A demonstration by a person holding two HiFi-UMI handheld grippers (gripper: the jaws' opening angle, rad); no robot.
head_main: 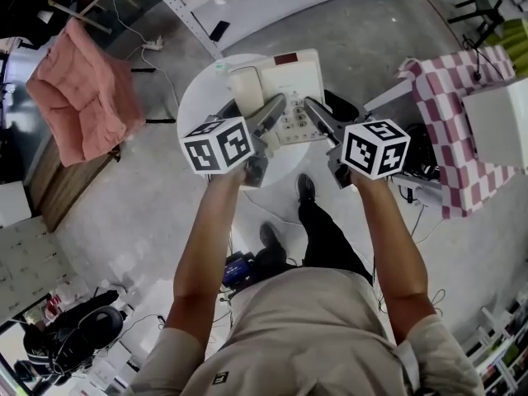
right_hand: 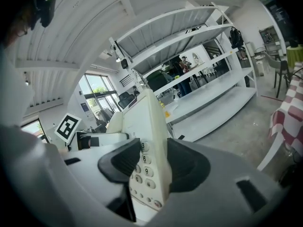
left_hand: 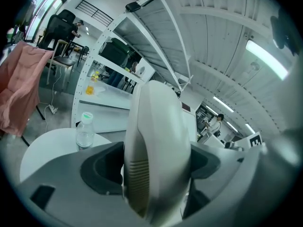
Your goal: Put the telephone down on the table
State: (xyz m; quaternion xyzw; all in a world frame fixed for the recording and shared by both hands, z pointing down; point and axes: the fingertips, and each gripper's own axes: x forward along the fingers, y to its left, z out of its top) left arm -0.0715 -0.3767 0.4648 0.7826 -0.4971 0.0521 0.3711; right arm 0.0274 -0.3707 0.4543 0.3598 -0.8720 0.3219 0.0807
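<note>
holding the cream plastic telephone (head_main: 290, 85) by both edges: left gripper (head_main: 268, 114) clamps the handset (left_hand: 156, 145), right gripper (head_main: 320, 115) the keypad (right_hand: 144, 174); likely light, slippery.

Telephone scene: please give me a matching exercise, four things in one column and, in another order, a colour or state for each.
1. left hand-held gripper
2. right hand-held gripper
3. bottle
4. draped cloth

A. pink
B. shut on the keypad side of the telephone
C. upright on the round table
D. shut on the handset

Pairs: 1-D, 2-B, 3-C, 4-A.
</note>
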